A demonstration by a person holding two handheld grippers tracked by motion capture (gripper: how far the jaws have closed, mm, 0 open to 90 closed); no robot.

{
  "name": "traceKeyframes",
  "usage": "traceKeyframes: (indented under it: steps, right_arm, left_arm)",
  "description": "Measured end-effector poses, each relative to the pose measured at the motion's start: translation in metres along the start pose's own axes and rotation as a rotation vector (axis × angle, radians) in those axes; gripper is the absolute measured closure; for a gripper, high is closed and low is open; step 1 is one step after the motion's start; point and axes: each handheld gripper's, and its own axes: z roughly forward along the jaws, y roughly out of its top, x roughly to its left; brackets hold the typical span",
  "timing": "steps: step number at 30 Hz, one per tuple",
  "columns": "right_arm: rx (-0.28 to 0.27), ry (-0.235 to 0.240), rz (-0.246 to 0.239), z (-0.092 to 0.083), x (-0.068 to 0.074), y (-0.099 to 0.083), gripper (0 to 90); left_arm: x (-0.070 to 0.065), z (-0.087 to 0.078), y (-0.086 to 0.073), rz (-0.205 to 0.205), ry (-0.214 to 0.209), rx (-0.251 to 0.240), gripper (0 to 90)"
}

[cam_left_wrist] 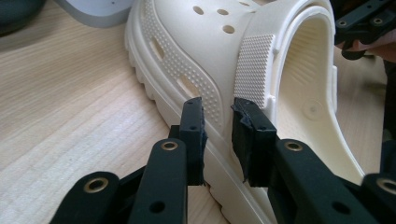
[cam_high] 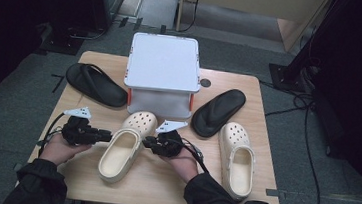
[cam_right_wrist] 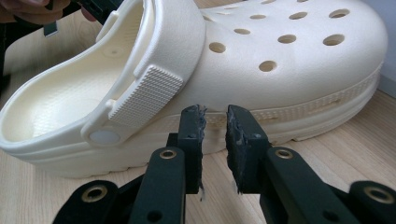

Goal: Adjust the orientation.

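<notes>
A cream perforated clog (cam_high: 122, 146) lies on the wooden table (cam_high: 81, 173), toe toward the far side. My left gripper (cam_high: 108, 136) is at the clog's left side. In the left gripper view its jaws (cam_left_wrist: 218, 109) are drawn together to a narrow slit right at the clog's (cam_left_wrist: 187, 42) outer wall, gripping nothing. My right gripper (cam_high: 147, 141) is at the clog's right side. In the right gripper view its jaws (cam_right_wrist: 215, 116) are likewise nearly together, just short of the clog's (cam_right_wrist: 289, 79) sole edge below the strap rivet, with nothing between them.
A second cream clog (cam_high: 236, 157) lies at the right of the table. Two black flip-flops (cam_high: 95, 83) (cam_high: 218, 111) flank a white lidded box (cam_high: 162, 65) at the back centre. Bare wood runs along the table's near edge.
</notes>
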Motion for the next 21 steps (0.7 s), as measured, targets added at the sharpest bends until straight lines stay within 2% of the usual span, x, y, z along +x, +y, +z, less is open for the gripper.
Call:
traceKeyframes:
  steps: [9,16,21]
  right_arm:
    - [0.014,-0.003,0.008,-0.006,-0.003,-0.001,76.3]
    - [0.012,-0.010,0.017,-0.012,-0.004,-0.003,75.3]
    - [-0.013,0.000,0.037,-0.017,-0.008,-0.002,73.3]
  left_arm:
    - [-0.007,0.006,-0.001,0.005,-0.055,0.014,74.9]
    - [-0.013,0.017,0.003,0.028,-0.058,0.032,73.6]
    - [-0.012,0.017,0.003,0.020,-0.068,0.023,69.9]
